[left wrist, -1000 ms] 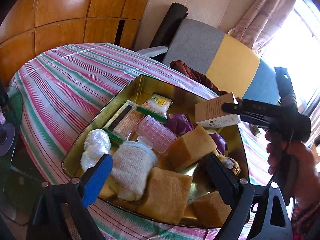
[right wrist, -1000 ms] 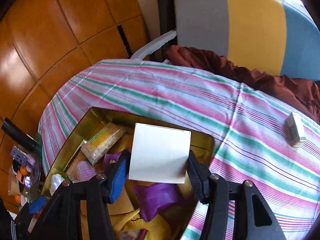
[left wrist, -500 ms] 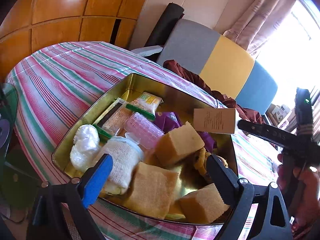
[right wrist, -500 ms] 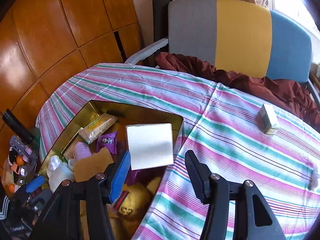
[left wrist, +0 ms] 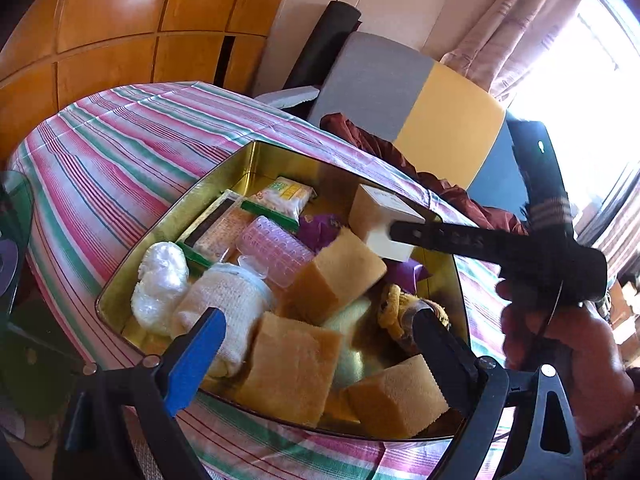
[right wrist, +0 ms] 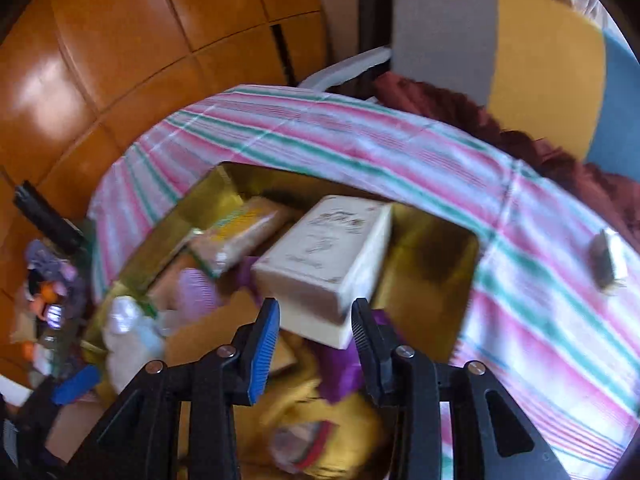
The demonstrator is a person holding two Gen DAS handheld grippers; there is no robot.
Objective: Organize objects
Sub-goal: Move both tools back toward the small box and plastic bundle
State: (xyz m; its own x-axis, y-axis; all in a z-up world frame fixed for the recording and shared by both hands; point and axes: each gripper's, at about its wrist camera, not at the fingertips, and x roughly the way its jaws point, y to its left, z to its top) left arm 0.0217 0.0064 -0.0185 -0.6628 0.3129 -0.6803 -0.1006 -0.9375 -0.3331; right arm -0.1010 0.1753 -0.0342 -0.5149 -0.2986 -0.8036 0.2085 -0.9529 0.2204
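On a striped tablecloth (left wrist: 120,148), one open gold tin (left wrist: 248,148) crowded with items. Inside, three tan sponge blocks (left wrist: 336,268), one pink ridged case (left wrist: 276,252) and one white box (left wrist: 380,216), tilted over the far right part. Right gripper (right wrist: 314,320) clamped on that box's near end. Left gripper (left wrist: 318,316) spread wide above the tin's near edge, holding nothing. Well apart on the cloth, one small carton (right wrist: 608,260).

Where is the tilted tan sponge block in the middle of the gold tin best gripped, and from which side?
Pinch the tan sponge block across its flat sides near the top, from above: its base is crowded inside the gold tin.
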